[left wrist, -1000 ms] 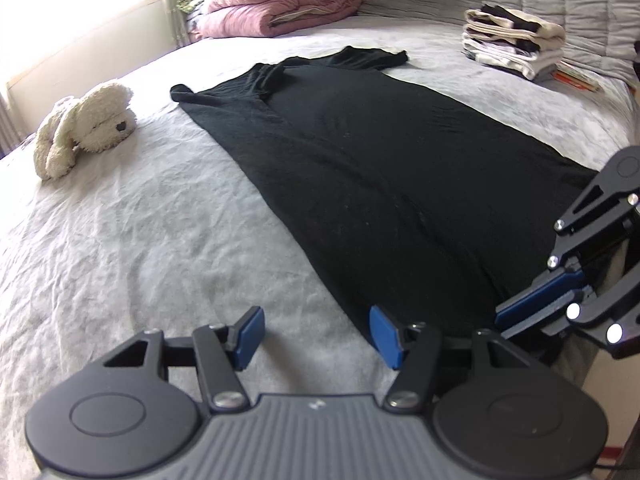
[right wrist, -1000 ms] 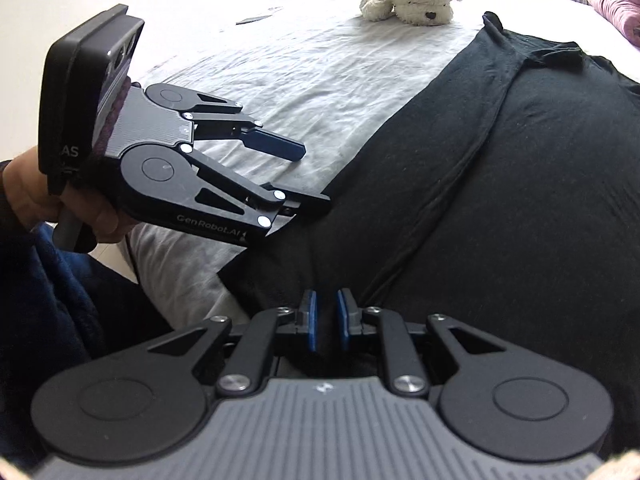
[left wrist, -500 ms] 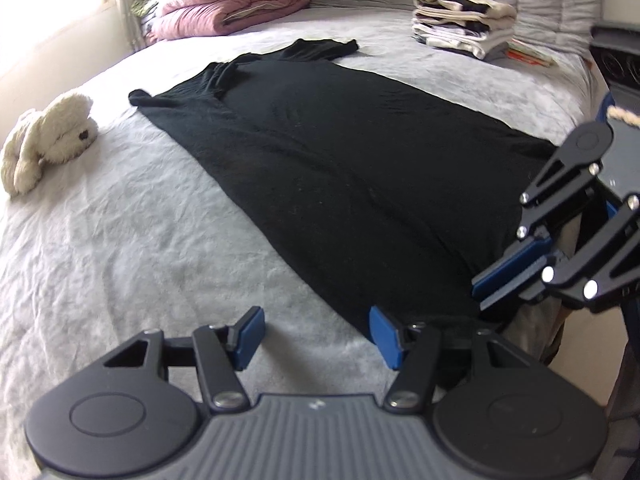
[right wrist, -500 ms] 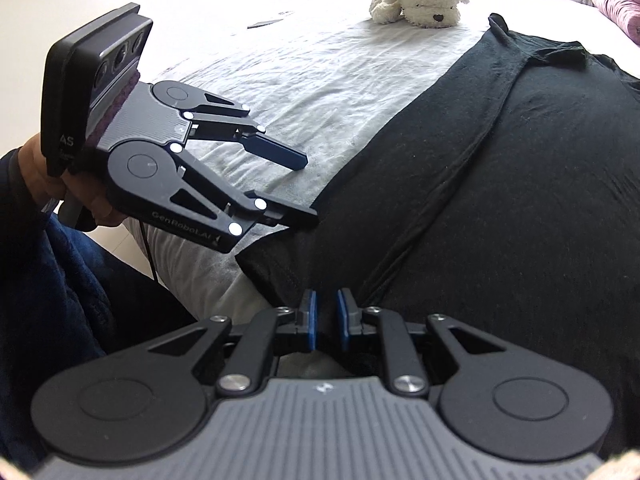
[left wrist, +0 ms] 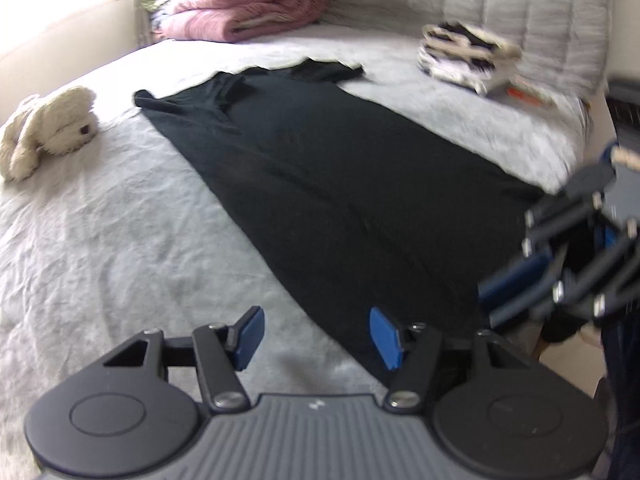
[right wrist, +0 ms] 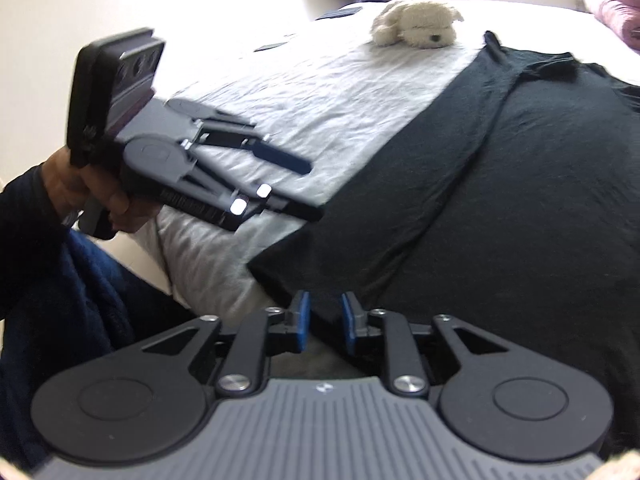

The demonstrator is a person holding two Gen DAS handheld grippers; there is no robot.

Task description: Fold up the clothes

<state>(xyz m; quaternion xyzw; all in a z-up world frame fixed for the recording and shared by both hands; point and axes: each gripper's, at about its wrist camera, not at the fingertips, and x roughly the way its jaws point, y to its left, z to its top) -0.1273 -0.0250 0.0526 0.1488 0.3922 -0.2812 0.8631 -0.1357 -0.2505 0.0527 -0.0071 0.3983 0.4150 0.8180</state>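
My left gripper [left wrist: 316,334] hangs over the near edge of the bed [left wrist: 100,240], its blue pads set well apart with nothing between them. The gap frames bare grey cover; the right-hand pad sits over the near left corner of the dress [left wrist: 340,184], but I cannot tell whether it touches the cloth. The dress lies flat and black, running from that corner away towards the far end of the bed, sleeves at the far end.

My right gripper [right wrist: 323,322] is at the same hem, further along to the right. Its jaws have just been opening and now stand a narrow way apart. Dark cloth shows in the gap between the pads, though they no longer press on it. Seen from the left side, this gripper [left wrist: 516,284] juts in over the hem's right corner.

My left hand [right wrist: 92,196] grips its handle beside the bed edge. A plush dog [left wrist: 48,128] lies left of the dress, well apart from it.
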